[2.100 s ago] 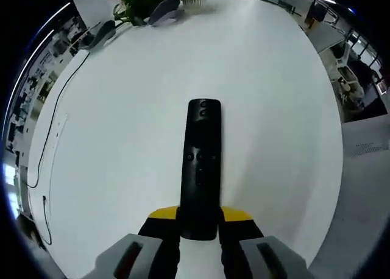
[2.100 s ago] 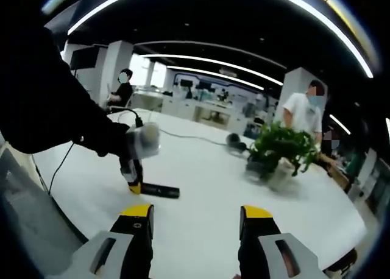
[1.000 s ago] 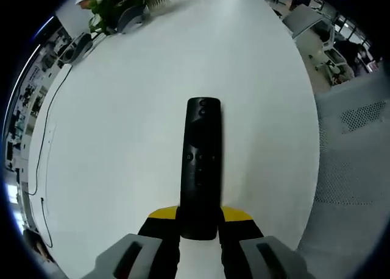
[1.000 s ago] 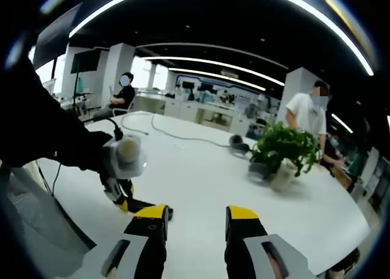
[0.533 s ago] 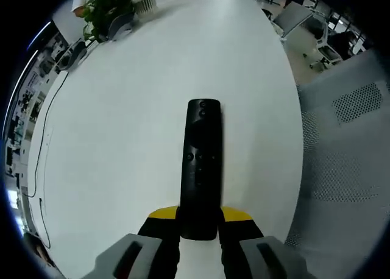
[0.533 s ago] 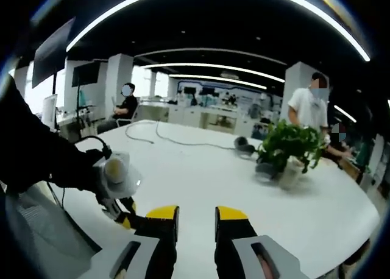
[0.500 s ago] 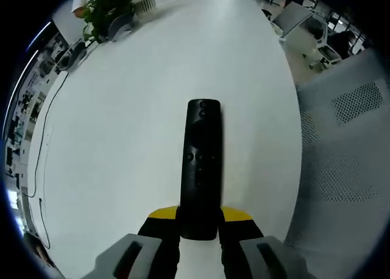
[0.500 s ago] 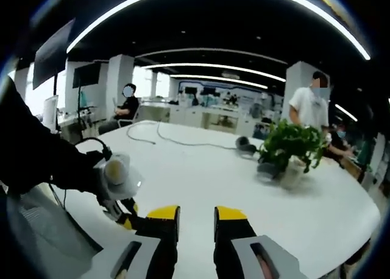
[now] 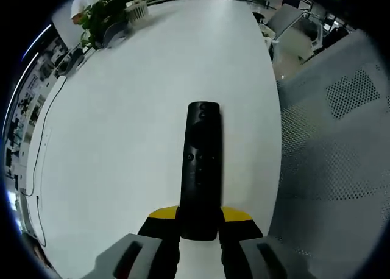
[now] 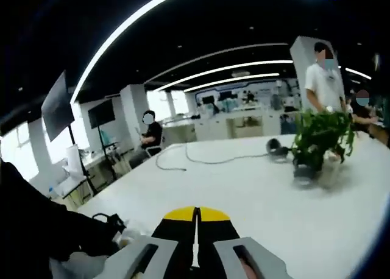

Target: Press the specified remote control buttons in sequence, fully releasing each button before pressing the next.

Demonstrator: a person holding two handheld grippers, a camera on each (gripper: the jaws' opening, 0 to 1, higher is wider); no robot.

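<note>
In the left gripper view my left hand-held gripper (image 9: 198, 225) pinched the near end of a black remote control (image 9: 201, 163) between its yellow-tipped jaws. The remote's long axis ran straight away from me, its button face turned up toward the camera and its far end out over the white surface (image 9: 134, 108). I could make out a pair of small round buttons near the far end and a cluster around the middle, but no markings on them were legible. Whether the remote's free length rested on the surface or hung just above it, I could not tell.

At the far left of the surface stood a potted plant (image 9: 106, 8) in a white ribbed pot (image 9: 138, 10); the leaves spilled over the pot's rim and hid whatever soil it held. A thin dark cable (image 9: 38, 163) trailed along the left edge. On the right, past the surface's edge, lay a grey perforated panel (image 9: 332, 145), its nature unclear to me.

In the right gripper view my right hand-held gripper (image 10: 195, 221) had its yellow-tipped jaws pressed together, only a thin seam between them, with nothing caught there. It hung above the same white surface (image 10: 262, 187). At lower left a dark sleeve (image 10: 42, 230) and part of the other gripper were cut off and hard to read. The plant (image 10: 320, 139) stood at the far right, blurred, with a cable (image 10: 201, 160) curling across the far side. A seated person (image 10: 149, 136) and a standing person (image 10: 323, 78) were beyond the surface.
</note>
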